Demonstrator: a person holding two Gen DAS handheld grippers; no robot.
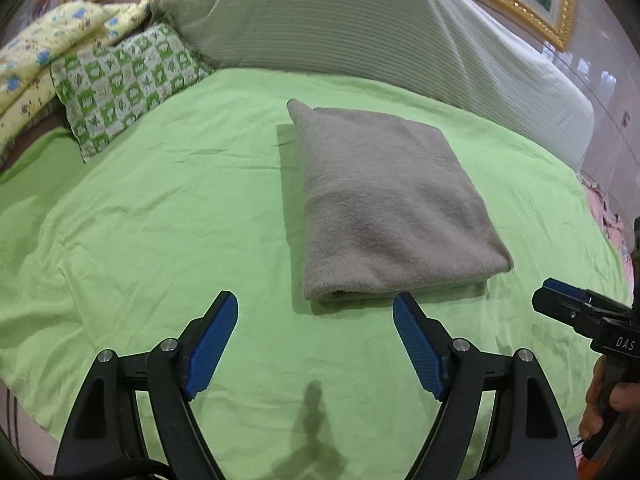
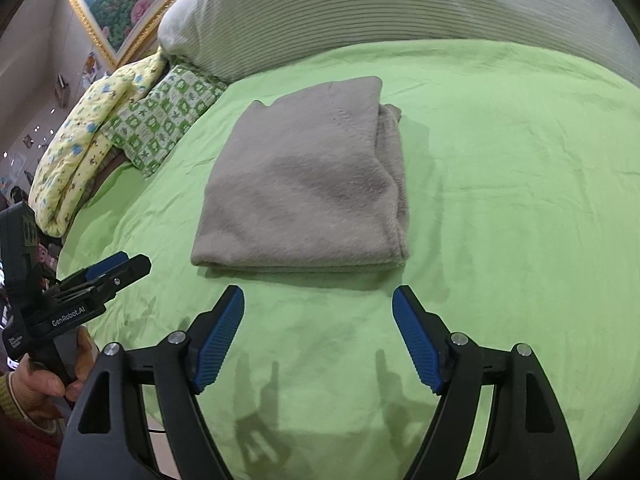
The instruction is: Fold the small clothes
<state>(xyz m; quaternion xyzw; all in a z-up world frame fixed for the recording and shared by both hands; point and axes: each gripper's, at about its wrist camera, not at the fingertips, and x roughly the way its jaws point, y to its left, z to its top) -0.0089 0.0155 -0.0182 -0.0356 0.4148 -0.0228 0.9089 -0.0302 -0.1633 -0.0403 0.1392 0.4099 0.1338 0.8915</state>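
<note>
A grey fleecy garment (image 1: 384, 204) lies folded into a thick rectangle on the green bedsheet (image 1: 168, 216); it also shows in the right wrist view (image 2: 304, 184). My left gripper (image 1: 316, 304) is open and empty, just short of the garment's near folded edge, not touching it. My right gripper (image 2: 318, 300) is open and empty, just short of the same near edge. The right gripper also shows at the right edge of the left wrist view (image 1: 560, 300). The left gripper shows at the left of the right wrist view (image 2: 120, 266).
A large grey-white striped pillow (image 1: 360, 28) lies behind the garment. A green patterned cushion (image 1: 124, 84) and a yellow printed quilt (image 1: 48, 52) sit at the back left. A gold-framed picture (image 2: 116, 4) hangs on the wall. The bed edge runs along the near left.
</note>
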